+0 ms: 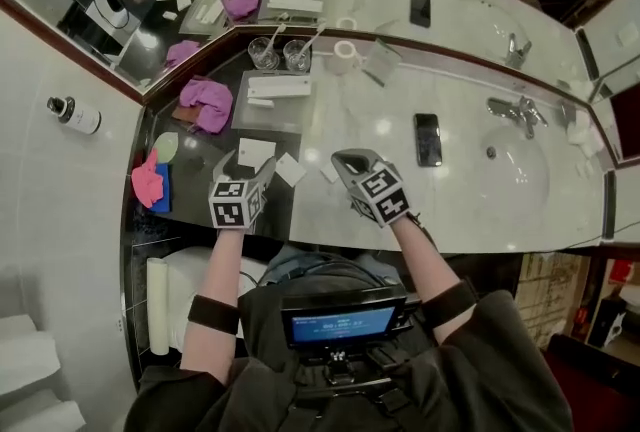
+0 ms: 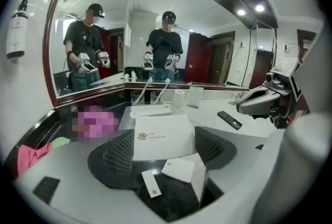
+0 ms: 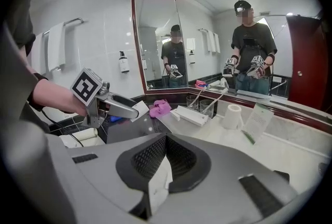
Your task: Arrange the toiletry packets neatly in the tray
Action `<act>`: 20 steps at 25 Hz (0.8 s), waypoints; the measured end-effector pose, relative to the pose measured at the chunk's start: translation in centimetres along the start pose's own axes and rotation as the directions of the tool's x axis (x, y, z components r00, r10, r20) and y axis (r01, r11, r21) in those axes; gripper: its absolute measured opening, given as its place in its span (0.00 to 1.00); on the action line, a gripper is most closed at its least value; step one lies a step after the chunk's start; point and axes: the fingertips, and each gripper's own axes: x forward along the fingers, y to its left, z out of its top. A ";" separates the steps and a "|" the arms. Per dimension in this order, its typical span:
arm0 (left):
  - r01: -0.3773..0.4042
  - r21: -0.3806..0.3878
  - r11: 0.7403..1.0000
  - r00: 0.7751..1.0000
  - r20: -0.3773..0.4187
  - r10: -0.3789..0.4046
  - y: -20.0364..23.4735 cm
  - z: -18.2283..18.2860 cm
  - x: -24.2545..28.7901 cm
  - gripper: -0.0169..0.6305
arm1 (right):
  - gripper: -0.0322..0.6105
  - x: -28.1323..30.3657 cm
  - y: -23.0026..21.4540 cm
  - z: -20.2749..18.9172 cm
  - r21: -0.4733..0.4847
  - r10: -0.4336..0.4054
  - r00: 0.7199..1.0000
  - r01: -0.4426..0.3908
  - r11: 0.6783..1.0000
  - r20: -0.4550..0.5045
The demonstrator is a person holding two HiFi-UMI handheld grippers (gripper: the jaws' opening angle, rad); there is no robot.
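left gripper [image 1: 248, 168] beside right gripper [image 1: 352, 162], nose-down

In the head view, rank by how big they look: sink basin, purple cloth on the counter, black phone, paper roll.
Largest first:
1. sink basin
2. purple cloth
3. black phone
4. paper roll
Phone over roll is the closest call.

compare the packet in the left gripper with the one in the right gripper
Size: the shower cap packet in the left gripper is broad; the small packet in the right gripper is a much smaller slip.
Pose: the shower cap packet lies flat, printed face up, across widely spread jaws; the small packet stands on edge, pinched between jaws nearly together.
Both are white and held off the counter.
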 end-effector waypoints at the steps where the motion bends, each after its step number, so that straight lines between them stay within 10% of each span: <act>1: -0.011 -0.010 1.000 1.000 -0.008 0.011 1.0 -0.5 -0.1 0.59 | 0.07 0.7 0.4 0.1 -0.006 0.007 1.000 -0.007 1.000 -0.003; 20: -0.070 -0.143 0.987 0.986 -0.163 0.046 12.6 -8.1 4.2 0.59 | 0.07 9.6 5.7 2.0 -0.067 0.108 0.987 -0.117 0.991 -0.121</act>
